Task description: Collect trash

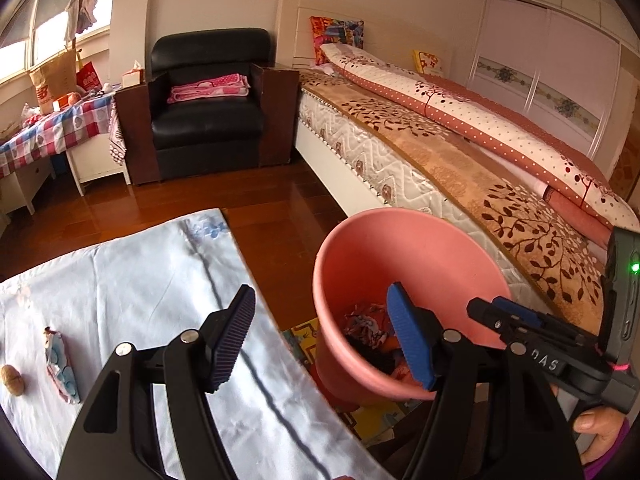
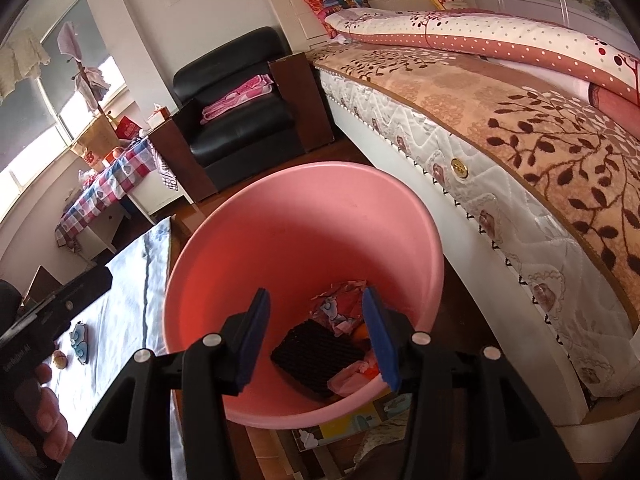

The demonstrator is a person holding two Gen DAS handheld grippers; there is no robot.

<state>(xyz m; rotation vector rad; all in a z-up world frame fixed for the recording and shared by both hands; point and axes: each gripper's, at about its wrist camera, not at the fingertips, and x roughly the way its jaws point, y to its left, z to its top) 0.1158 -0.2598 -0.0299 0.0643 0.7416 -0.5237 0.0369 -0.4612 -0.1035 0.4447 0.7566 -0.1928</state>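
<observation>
Trash sits in two places: a pile of crumpled wrappers [image 2: 340, 312] and a black mesh pad [image 2: 318, 354] down in the pink bin [image 2: 280, 216] on the floor beside the bed [image 2: 520, 152], plus a printed wrapper [image 1: 60, 364] and a walnut-like nut [image 1: 12, 379] lying near each other on the pale blue cloth [image 1: 140, 280]. Right gripper [image 2: 316, 342] hangs above the bin, jaws apart, empty. Left gripper [image 1: 324, 336] is spread wide too, holding nothing. Best play, I'd say: swing left over that flat wrapper, pinch an edge, lift clear.
</observation>
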